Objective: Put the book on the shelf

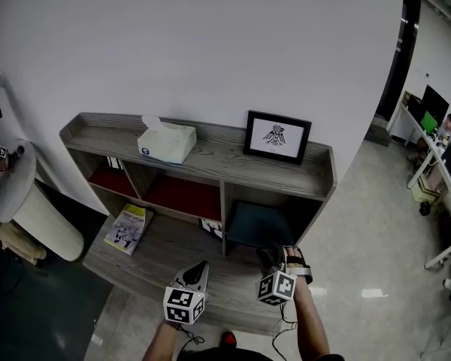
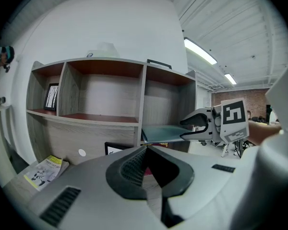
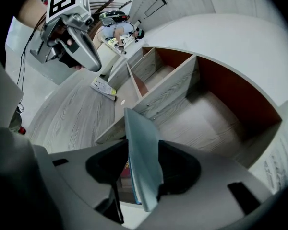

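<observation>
Right gripper (image 1: 279, 253), jaws spread, loosely straddles the teal book (image 1: 257, 226), which lies flat in the right-end compartment of the shelf (image 1: 218, 155); placing seems done; next, withdraw straight back without dragging it.

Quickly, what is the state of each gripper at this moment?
Left gripper: closed, holding nothing.
Right gripper: open; the teal book sits between its jaws, not gripped.
</observation>
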{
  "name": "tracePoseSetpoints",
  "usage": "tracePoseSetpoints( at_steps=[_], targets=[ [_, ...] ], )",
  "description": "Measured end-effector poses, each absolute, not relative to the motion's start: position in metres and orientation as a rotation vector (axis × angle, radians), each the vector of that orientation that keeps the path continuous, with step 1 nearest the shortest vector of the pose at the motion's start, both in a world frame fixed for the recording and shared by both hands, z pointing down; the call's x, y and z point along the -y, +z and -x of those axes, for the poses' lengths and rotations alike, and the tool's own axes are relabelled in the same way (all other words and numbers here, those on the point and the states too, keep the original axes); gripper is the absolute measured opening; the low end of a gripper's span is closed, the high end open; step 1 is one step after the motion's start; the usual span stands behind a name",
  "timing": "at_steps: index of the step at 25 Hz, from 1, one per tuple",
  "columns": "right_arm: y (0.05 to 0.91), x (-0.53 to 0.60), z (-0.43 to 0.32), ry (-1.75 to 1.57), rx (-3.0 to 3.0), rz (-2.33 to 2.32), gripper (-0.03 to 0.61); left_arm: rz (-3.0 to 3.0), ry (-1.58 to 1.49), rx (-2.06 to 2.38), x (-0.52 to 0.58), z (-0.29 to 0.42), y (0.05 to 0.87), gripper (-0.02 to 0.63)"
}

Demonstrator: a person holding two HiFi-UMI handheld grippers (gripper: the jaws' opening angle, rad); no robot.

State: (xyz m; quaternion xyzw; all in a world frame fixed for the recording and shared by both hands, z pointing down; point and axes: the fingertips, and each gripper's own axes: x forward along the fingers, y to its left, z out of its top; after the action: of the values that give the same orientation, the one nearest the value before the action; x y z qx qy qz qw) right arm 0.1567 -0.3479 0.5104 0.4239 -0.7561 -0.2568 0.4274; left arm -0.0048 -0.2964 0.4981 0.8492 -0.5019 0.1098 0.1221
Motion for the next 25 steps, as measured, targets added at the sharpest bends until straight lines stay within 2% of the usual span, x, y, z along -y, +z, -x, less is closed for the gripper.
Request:
tracePoseSetpoints(
  at_steps=[5,14,25],
  targets=[
    [0.489,0.330,-0.160,-0.561,1.990,-1.226,0.207,-2.497,0.323,1.472,0.287,0.007,0.491,0.006],
    [0.450,0.289,-0.164,-0.410,2.156,-1.520,0.147,-2.566,0.330,1.444,0.262,0.004,0.475,0.006],
    [0.426,0.232,-0.126,-0.141,2.447,-1.707,0.086,-2.624,0.316,1.412,0.229,0.028,0.459,0.006]
  ],
)
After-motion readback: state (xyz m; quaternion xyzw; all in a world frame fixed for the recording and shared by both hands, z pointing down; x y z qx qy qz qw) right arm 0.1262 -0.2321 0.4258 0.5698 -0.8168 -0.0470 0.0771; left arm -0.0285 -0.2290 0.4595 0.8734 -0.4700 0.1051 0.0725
